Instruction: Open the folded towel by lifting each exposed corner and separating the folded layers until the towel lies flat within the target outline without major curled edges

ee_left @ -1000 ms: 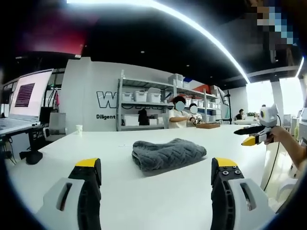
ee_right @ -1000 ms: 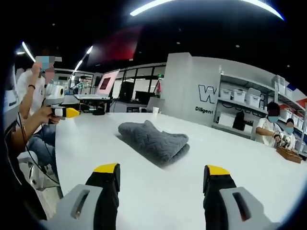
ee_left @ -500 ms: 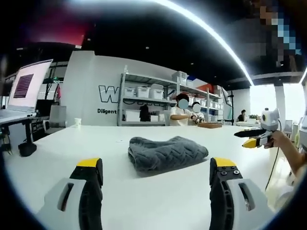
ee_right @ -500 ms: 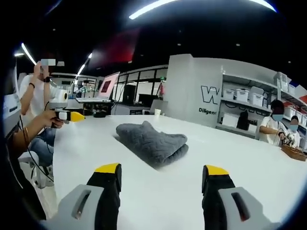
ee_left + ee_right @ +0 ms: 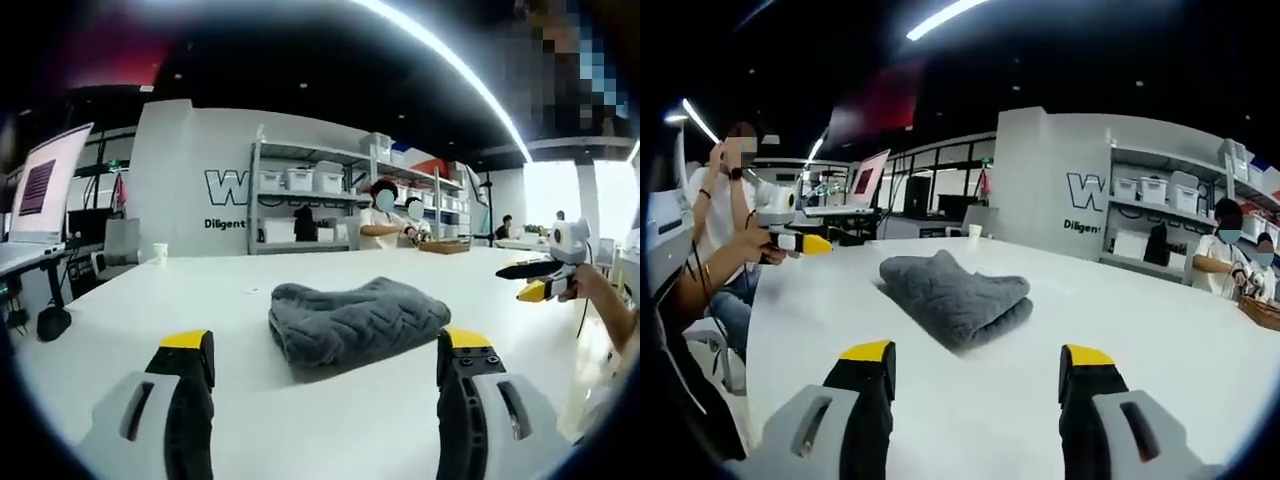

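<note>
Lying folded in a thick grey bundle on the white bench (image 5: 120, 300), towel (image 5: 355, 320) sits toward the middle, well in from every edge, layers stacked with rounded folds facing the near edge in the left gripper view. Seen in the right gripper view, same towel (image 5: 955, 295) with one raised corner at the top and doubled layers showing along its right end.

Hovering low over the near edge, left gripper (image 5: 325, 355) with fingers (image 5: 185, 350) spread wide apart, holding nothing, towel just beyond and between them, not touched. Right gripper (image 5: 978, 365) likewise spread wide and empty, fingers (image 5: 870, 360) short of the towel.

Appearing at the far right of the left gripper view, right gripper (image 5: 540, 280) held in a hand over the bench edge, jaw gap too small to judge there. At the left of the right gripper view, left gripper (image 5: 790, 240) held by a hand (image 5: 752, 245).

Beyond the far edge, shelving with white bins (image 5: 310, 205), two seated people, a paper cup (image 5: 160, 252), a lit monitor (image 5: 45, 185)
</note>
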Tool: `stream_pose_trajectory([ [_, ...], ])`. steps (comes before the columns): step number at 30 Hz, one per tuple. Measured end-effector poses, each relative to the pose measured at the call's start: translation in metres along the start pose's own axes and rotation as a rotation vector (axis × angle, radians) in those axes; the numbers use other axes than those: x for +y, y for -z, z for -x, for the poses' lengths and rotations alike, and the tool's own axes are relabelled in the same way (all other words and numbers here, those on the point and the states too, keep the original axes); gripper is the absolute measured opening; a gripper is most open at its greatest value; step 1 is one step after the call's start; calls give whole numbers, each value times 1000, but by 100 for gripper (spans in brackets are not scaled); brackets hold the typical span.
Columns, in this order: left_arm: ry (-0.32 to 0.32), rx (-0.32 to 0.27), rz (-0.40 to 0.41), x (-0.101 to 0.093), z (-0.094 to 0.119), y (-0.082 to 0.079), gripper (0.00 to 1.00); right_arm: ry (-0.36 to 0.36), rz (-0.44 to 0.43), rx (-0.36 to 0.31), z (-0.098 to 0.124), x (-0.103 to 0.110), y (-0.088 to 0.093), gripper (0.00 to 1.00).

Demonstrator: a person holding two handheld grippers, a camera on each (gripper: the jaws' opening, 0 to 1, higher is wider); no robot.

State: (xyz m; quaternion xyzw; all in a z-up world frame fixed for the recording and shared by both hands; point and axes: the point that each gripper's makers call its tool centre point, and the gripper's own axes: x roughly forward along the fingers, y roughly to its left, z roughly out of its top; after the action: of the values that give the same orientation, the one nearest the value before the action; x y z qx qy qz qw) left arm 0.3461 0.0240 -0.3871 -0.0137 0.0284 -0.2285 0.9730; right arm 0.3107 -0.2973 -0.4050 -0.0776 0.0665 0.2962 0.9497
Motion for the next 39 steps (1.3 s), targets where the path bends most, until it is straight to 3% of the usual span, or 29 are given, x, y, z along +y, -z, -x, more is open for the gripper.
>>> stream_pose_trajectory([
  [4,44,-15,53,2,-13,-4,84,-3,-17,-30,-2,-5,-5,63],
  [8,124,12,25,-2,-29,-2,85,-8,-39,-80,-13,-6,-19,62],
  [15,233,28,-19,9,-49,-8,82,5,-5,-85,-41,4,-36,61],
  [20,223,42,-37,19,-61,-7,79,20,9,-90,-55,8,-39,59],
  [26,284,-5,-35,21,-81,-17,79,49,13,-50,-67,2,-43,58],
  [31,297,0,-40,28,-96,-13,78,61,41,-42,-75,4,-55,58],
  [35,316,24,-15,28,-105,-10,77,59,36,-29,-88,3,-58,56],
  [39,324,62,-58,33,-117,-4,77,67,22,-15,-109,1,-55,55],
])
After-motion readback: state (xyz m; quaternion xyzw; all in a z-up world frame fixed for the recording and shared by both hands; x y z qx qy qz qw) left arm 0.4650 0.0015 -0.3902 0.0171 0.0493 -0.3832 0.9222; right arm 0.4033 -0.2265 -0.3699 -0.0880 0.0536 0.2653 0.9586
